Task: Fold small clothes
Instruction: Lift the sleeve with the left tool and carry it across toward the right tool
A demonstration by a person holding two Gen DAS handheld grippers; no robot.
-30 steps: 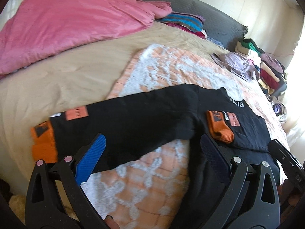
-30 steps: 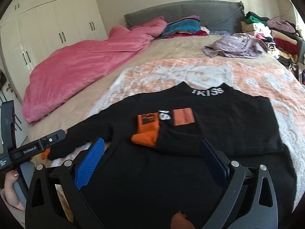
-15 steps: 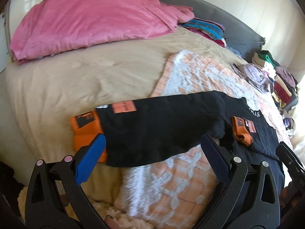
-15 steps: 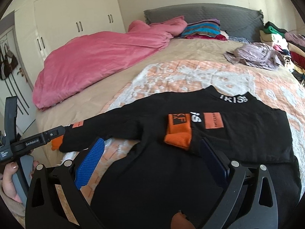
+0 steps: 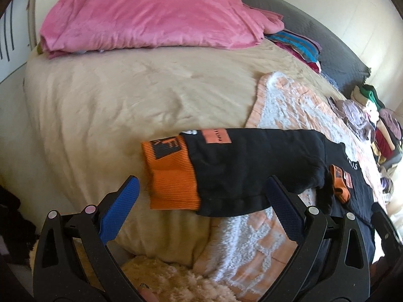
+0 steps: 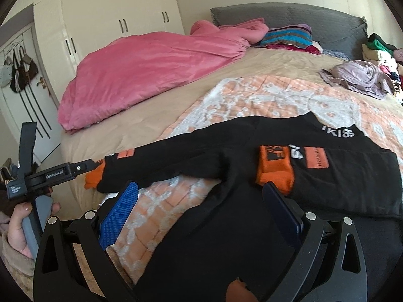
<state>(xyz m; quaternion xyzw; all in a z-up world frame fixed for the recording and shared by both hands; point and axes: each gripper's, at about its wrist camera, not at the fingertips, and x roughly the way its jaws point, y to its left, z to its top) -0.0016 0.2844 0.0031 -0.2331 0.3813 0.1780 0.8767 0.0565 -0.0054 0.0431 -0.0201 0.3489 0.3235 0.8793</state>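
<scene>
My black sweater (image 6: pixel 252 176) lies flat on the orange-and-white blanket (image 6: pixel 252 95) on the bed (image 5: pixel 126 95). One sleeve is folded across the chest, and the other sleeve (image 5: pixel 252 166) stretches out sideways, its orange cuff (image 5: pixel 171 173) on the beige sheet. My left tool (image 5: pixel 201 201) hangs wide, empty, just before that cuff. My right tool (image 6: pixel 199 209) gapes wide over the sweater's lower body.

Ahead of the left tool (image 5: pixel 200 198), open bedsheet (image 5: pixel 121 105) lies free; the pink duvet (image 5: pixel 151 12) blocks beyond, the black sweater (image 5: pixel 252 166) right.
</scene>
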